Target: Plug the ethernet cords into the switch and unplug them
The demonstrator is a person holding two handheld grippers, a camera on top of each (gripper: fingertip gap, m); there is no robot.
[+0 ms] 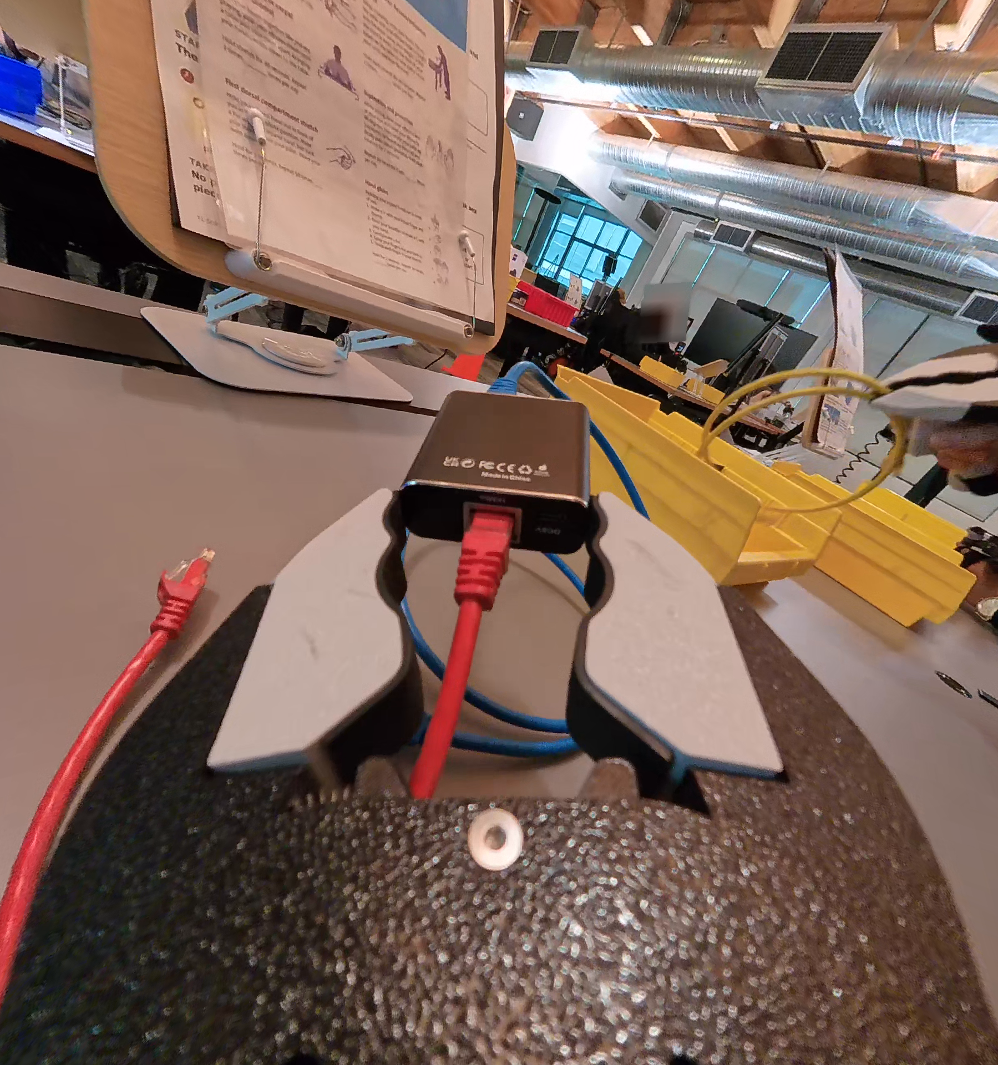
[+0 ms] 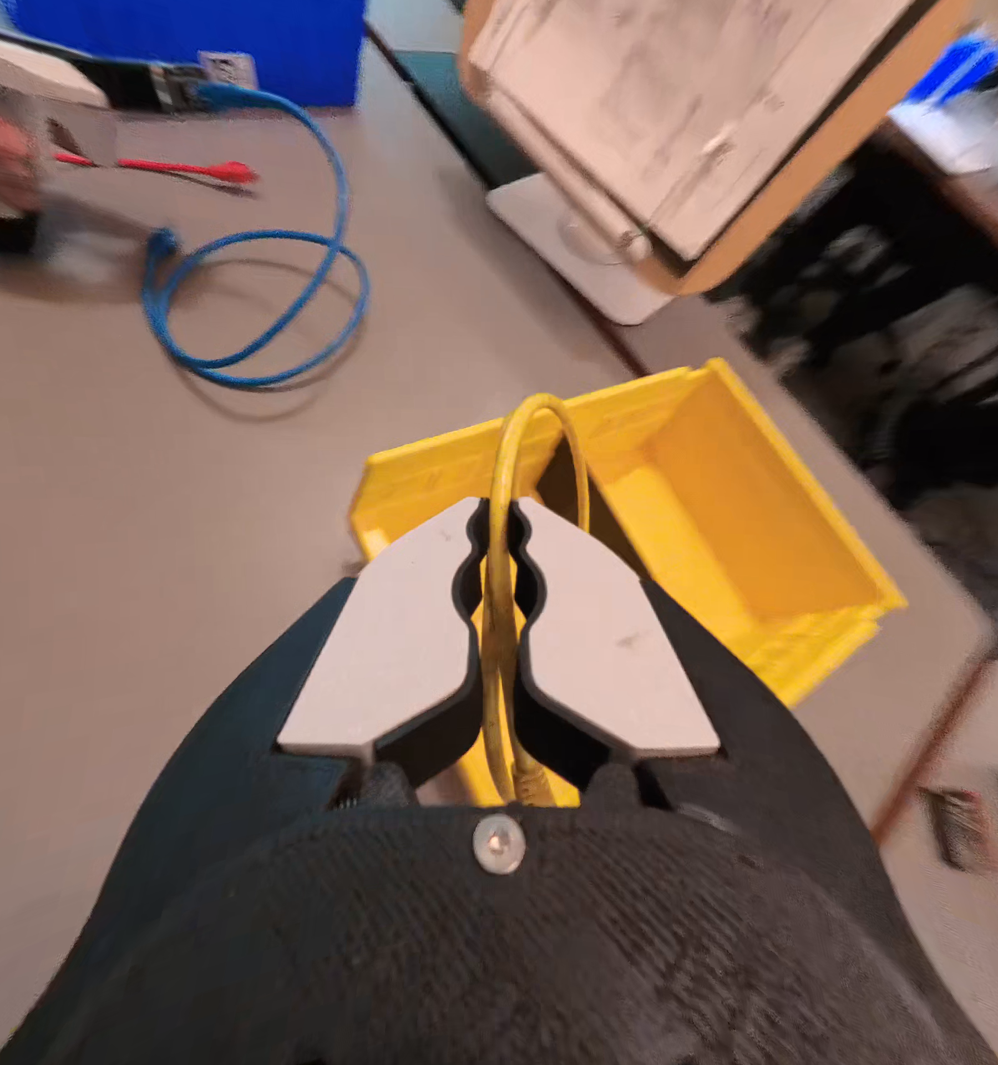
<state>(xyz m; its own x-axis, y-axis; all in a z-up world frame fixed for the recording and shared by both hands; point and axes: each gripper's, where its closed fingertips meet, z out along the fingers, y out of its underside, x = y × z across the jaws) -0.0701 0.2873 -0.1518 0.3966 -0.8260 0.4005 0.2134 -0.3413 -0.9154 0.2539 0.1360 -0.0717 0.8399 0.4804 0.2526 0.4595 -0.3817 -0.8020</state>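
Above the grey table (image 1: 110,461), left gripper (image 1: 493,521) clamps the switch (image 1: 499,455); right gripper (image 2: 499,518), slightly blurred, apparently pinches 1 yellow cord (image 2: 499,605).

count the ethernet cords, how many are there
3. The red cord is plugged into the near end of the switch, the blue cord plugs into its far end and coils on the table, and the yellow cord is clamped in the right gripper. Others may be hidden.

grey table (image 1: 110,461), silver ceiling ducts (image 1: 773,190), distant windows (image 1: 588,242).
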